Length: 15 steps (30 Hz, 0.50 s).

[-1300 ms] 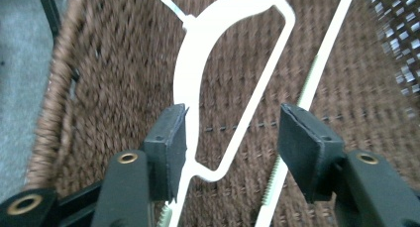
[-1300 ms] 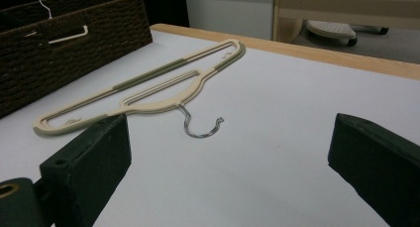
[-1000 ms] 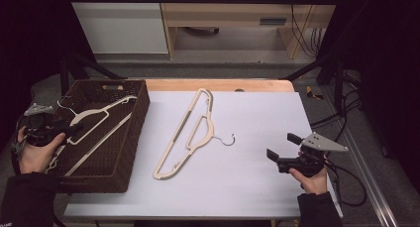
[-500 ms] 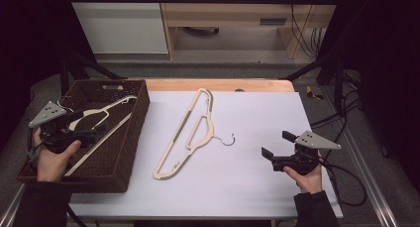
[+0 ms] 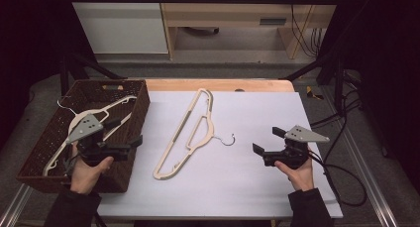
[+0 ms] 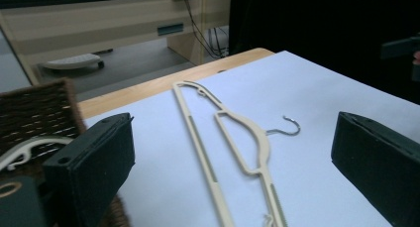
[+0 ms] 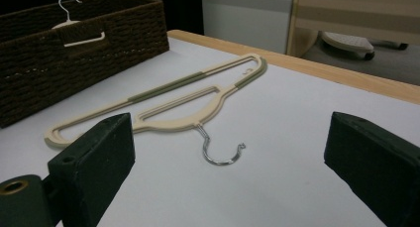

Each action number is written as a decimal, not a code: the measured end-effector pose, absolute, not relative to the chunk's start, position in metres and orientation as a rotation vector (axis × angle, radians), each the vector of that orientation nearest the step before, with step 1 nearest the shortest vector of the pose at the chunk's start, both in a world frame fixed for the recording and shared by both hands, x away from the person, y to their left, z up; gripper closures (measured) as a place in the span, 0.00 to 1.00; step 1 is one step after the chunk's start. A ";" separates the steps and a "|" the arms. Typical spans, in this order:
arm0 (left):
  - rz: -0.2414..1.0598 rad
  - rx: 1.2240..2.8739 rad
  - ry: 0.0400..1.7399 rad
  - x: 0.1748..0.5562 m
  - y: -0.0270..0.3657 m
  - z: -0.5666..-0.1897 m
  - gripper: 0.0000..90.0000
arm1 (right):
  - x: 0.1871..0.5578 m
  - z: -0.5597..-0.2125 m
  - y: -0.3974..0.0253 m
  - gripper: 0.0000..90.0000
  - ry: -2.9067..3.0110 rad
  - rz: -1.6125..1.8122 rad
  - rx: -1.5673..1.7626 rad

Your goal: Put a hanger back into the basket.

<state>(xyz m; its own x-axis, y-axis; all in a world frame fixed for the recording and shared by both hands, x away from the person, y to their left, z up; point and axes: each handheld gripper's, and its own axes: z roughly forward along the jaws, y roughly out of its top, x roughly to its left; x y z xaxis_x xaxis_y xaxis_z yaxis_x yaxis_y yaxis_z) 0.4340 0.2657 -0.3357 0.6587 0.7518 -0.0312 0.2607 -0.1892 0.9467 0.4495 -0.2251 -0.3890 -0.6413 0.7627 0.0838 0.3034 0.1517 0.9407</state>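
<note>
A cream hanger (image 5: 190, 133) with a metal hook (image 5: 229, 139) lies diagonally on the white table top, and it also shows in the left gripper view (image 6: 242, 138) and the right gripper view (image 7: 178, 103). A second pale hanger (image 5: 116, 106) rests inside the dark wicker basket (image 5: 142, 105) at the left. My left gripper (image 5: 126, 132) hovers over the basket's right side, open and holding nothing, pointing toward the table hanger. My right gripper (image 5: 267, 141) is open and holding nothing, low over the table, a short way right of the hook.
The basket (image 7: 74, 53) takes up the table's left end. A wooden strip (image 5: 218, 85) runs along the table's far edge. Cables (image 5: 341, 172) trail off the right side. Bare white surface (image 5: 233, 187) lies between the hanger and the front edge.
My left gripper has swung right, from the basket's left rim to above its right side. The right gripper has crept slightly left. Neither hanger has moved.
</note>
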 end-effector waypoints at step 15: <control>0.479 1.836 0.749 0.432 0.214 -0.371 0.04 | 0.493 -0.393 -0.185 0.10 2.090 1.471 1.015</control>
<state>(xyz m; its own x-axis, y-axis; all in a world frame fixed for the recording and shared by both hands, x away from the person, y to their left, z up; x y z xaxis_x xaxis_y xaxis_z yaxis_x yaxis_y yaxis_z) 0.4318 0.2140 -0.3708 0.7244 0.6891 -0.0204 0.2701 -0.2566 0.9280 0.4927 -0.1854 -0.3929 -0.6619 0.7443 0.0893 0.3353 0.1874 0.9233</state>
